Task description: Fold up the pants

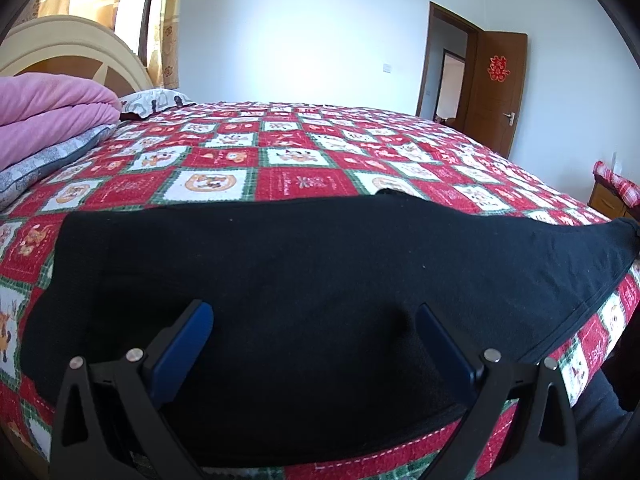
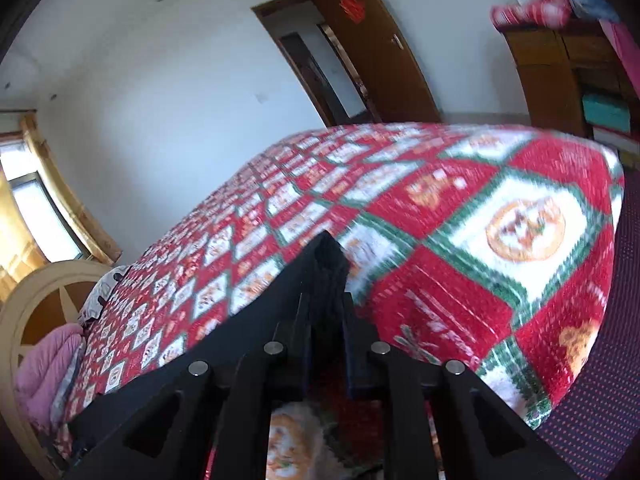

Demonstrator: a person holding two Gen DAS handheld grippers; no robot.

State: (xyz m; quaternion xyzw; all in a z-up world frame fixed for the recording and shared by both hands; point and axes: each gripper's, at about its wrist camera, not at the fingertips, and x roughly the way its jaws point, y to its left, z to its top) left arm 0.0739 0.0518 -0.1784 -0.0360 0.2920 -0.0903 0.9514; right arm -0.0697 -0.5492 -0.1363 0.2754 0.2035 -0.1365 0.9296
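Note:
The black pants (image 1: 320, 272) lie spread across the near part of a bed with a red, white and green checked quilt (image 1: 280, 152). My left gripper (image 1: 316, 320) is open, its blue-padded fingers (image 1: 188, 344) wide apart just above the black cloth near the bed's front edge. My right gripper (image 2: 326, 304) is shut on a corner of the pants (image 2: 328, 256); the cloth sticks up between its fingers and trails down to the left. The right wrist view is blurred and tilted.
A folded pink blanket (image 1: 48, 108) on a grey pillow (image 1: 40, 164) lies at the head of the bed by the cream headboard (image 1: 72, 48). A brown door (image 1: 500, 92) stands open at the far wall. A wooden cabinet (image 2: 560, 76) stands beyond the bed's foot.

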